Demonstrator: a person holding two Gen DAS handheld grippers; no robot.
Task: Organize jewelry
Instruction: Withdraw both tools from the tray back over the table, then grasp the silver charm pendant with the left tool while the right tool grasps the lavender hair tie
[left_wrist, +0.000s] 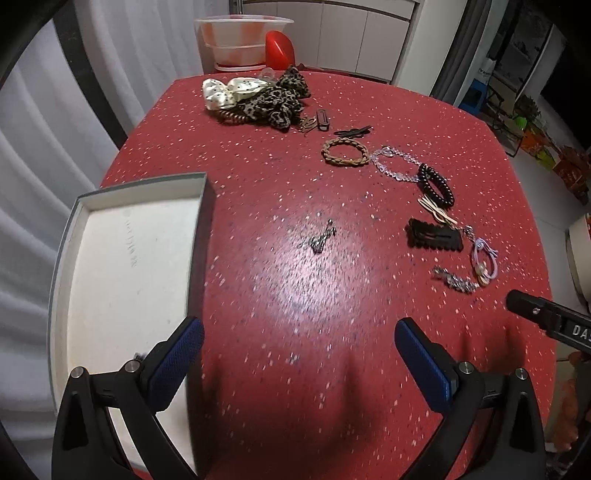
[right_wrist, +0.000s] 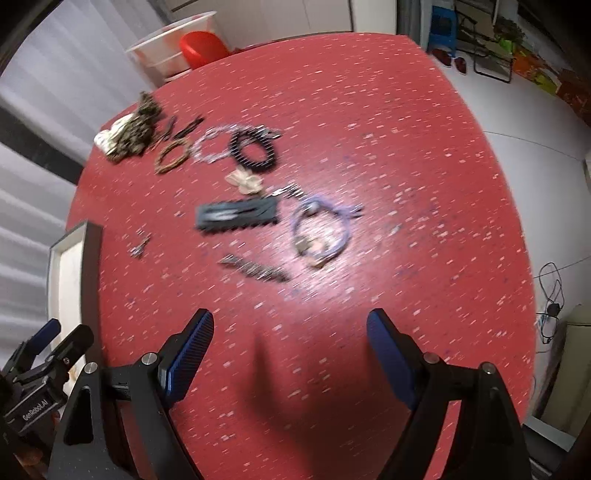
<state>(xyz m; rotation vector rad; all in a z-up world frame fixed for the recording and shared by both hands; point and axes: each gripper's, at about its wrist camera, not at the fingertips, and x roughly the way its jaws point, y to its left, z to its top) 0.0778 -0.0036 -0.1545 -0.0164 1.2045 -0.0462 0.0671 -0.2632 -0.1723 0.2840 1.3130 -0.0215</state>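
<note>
Jewelry lies scattered on a round red table (left_wrist: 258, 147). In the left wrist view a grey-rimmed white box (left_wrist: 125, 266) sits at the left, a small metal charm (left_wrist: 321, 238) lies mid-table, and a braided bracelet (left_wrist: 345, 151), clear beads (left_wrist: 395, 164), black bead bracelet (left_wrist: 436, 184), black hair clip (left_wrist: 434, 236) and purple hair tie (left_wrist: 485, 262) string along the right. My left gripper (left_wrist: 299, 332) is open and empty, its left finger over the box edge. My right gripper (right_wrist: 290, 328) hangs open and empty, near the hair clip (right_wrist: 238, 216) and hair tie (right_wrist: 321, 232).
Scrunchies in cream and leopard print (left_wrist: 258, 96) are piled at the far edge. A white basin (left_wrist: 242, 40) and a red object (left_wrist: 280, 50) stand behind the table. The other gripper's body (left_wrist: 546, 317) shows at the right edge of the left wrist view.
</note>
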